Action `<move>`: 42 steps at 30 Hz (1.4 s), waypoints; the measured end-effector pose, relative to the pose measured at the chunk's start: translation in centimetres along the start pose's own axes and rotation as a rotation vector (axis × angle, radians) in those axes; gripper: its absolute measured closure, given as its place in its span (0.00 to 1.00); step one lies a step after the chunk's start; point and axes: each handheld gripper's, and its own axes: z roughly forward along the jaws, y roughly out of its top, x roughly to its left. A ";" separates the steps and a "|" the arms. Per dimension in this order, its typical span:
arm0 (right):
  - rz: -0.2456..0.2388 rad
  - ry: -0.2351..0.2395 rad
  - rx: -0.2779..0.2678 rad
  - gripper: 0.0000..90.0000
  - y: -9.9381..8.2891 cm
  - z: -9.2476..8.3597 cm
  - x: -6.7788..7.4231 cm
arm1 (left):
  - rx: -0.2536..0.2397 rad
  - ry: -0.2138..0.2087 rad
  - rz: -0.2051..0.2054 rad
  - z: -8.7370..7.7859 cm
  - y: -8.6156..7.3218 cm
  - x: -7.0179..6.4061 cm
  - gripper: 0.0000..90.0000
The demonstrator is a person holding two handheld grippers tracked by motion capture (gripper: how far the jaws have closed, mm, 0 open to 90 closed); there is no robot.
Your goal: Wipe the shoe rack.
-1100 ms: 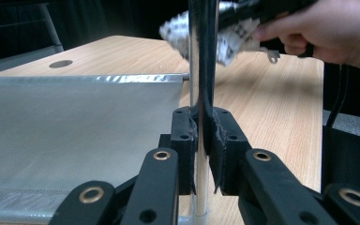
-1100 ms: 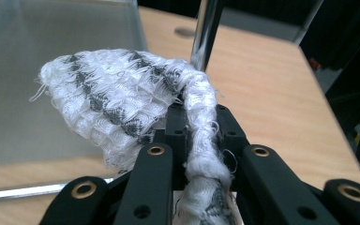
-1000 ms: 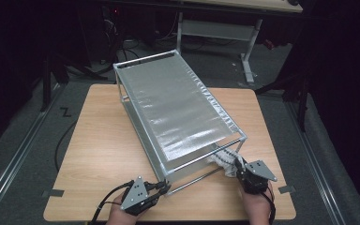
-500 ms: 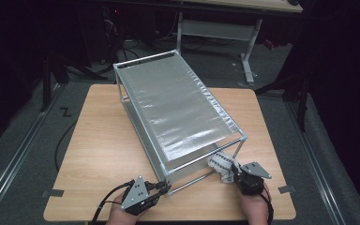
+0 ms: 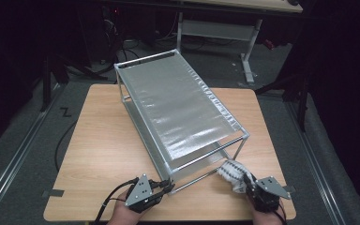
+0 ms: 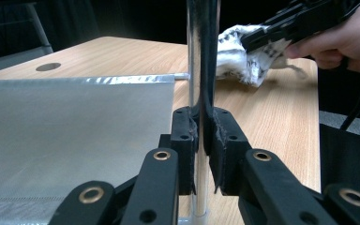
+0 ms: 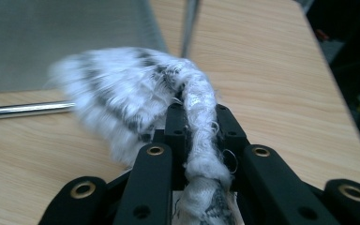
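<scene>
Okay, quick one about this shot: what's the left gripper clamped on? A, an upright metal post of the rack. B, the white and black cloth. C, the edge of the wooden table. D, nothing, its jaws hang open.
A: in the left gripper view the left gripper has its jaws shut on the shiny upright post of the rack, while the cloth sits in the right gripper.

Cloth (image 7: pixel 136 101): motion-blurred in the right gripper view, stripes smeared, lower end cut off by the bottom edge | Rack post (image 6: pixel 200 70): top cut off by the frame in the left gripper view, its middle hidden between the jaws | Person's hands (image 5: pixel 124 213): cropped at the high view's bottom edge
</scene>
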 end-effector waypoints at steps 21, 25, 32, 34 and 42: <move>0.047 -0.057 -0.039 0.88 1.6 2.3 -2.6 | 0.017 0.103 -0.054 -4.3 -1.2 0.6 0.90; 0.028 -0.032 -0.064 0.88 2.5 2.6 -1.8 | 0.033 0.134 -0.055 -6.0 -1.5 0.8 0.90; -0.030 0.024 -0.180 0.88 5.0 0.6 0.9 | 0.022 0.170 -0.084 -7.9 -2.3 1.6 0.90; -0.040 0.046 -0.237 0.88 6.0 -0.5 1.5 | 0.019 0.170 -0.084 -8.0 -2.4 1.7 0.90; -0.088 0.131 -0.276 0.88 6.4 -1.7 3.3 | 0.018 0.173 -0.081 -7.9 -2.4 1.7 0.90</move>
